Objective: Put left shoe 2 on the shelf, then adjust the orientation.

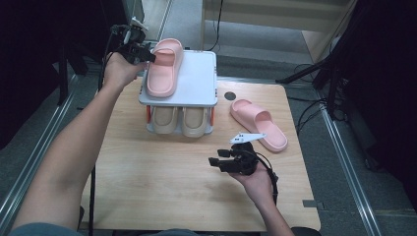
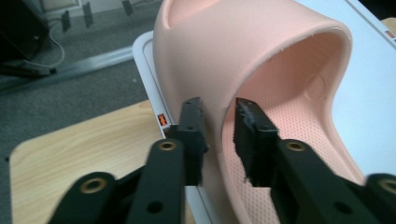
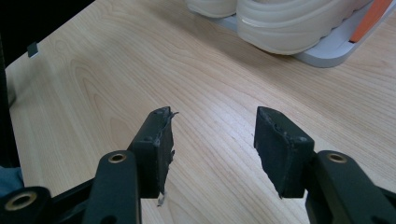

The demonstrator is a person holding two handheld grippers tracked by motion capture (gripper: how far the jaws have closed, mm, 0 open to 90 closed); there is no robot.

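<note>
The left gripper (image 2: pixel 218 112) straddles the strap edge of the pink slipper (image 1: pixel 164 66) lying on the white rack's (image 1: pixel 196 81) top shelf; whether its pads press is unclear. The right gripper (image 3: pixel 212 123) hangs wide and empty over the wooden table (image 3: pixel 93 79), the second pink slipper (image 1: pixel 259 123) just beyond it.

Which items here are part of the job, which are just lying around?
In the job:
- pink foam slide on the rack top, strap between the left gripper jaws
- second pink foam slide on the table
- white two-tier shoe rack

Lying about:
- beige slide pair on lower shelf
- right gripper, open, idle
</note>
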